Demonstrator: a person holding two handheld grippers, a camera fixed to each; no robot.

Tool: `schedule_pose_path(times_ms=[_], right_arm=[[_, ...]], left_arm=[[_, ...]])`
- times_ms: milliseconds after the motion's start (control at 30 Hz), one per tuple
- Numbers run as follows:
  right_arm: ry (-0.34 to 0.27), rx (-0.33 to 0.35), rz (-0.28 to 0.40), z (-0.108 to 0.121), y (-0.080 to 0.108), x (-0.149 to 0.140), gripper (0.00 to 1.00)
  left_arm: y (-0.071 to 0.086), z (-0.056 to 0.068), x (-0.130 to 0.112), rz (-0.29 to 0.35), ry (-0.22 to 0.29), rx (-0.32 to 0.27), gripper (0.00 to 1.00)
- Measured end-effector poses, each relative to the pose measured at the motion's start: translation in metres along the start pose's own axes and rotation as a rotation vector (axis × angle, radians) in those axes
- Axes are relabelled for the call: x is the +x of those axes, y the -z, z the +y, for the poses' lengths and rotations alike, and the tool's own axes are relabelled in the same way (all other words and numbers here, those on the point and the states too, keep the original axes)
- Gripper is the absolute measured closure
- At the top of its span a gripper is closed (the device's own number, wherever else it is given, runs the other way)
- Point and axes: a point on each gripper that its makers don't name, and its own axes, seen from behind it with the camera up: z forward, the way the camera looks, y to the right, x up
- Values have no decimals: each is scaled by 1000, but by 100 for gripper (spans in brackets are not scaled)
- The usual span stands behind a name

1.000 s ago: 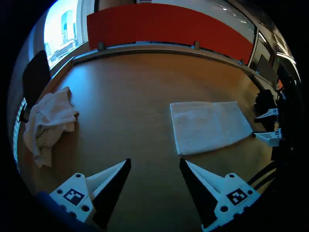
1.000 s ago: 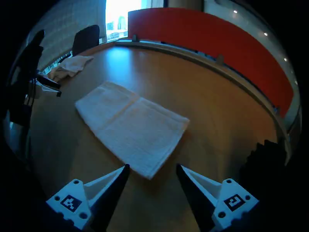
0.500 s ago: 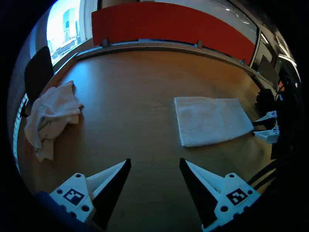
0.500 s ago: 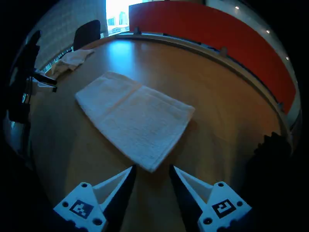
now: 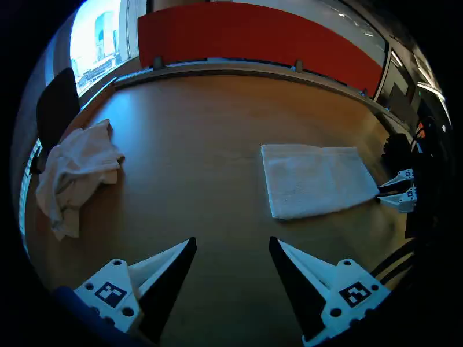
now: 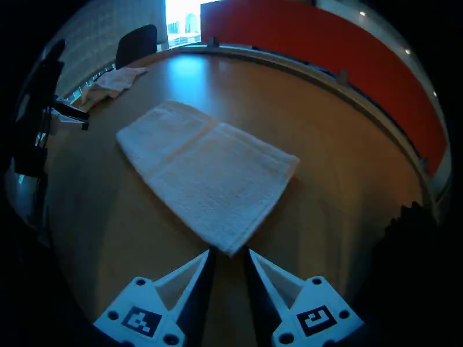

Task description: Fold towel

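A white folded towel (image 5: pixel 315 179) lies flat on the wooden table (image 5: pixel 197 150). In the right gripper view the towel (image 6: pixel 205 170) reaches toward me, and its near corner sits between the tips of my right gripper (image 6: pixel 230 253). The jaws there are narrowed to a small gap around that corner, with table showing between them. The left gripper view shows the right gripper (image 5: pixel 403 186) at the towel's right edge. My left gripper (image 5: pixel 231 243) hovers open over bare table, well short of the towel, with nothing between its fingers. It also appears in the right gripper view as the left gripper (image 6: pixel 72 114), far left.
A crumpled white cloth (image 5: pixel 78 170) lies near the table's left edge, beside a dark chair (image 5: pixel 55 110). A red panel (image 5: pixel 254 34) runs along the table's far side. A dark object (image 6: pixel 414 231) stands at the right.
My right gripper's jaws have narrowed steadily and moved up to the towel's near corner. The left gripper has shifted only slightly and stays open.
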Motion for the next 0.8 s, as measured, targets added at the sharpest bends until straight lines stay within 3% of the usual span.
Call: schedule_pose_path(times_ms=[133,267,800], right_arm=[[12,5,-5,-1,0,-1,84],[21,13,2,-3,0,0,93],[47,12,60,-6,15,29,95]], left_arm=[[0,0,0,0,0,1,7],[0,-1,1,3,1,2,7],[3,-5,3,10,11,5,7]])
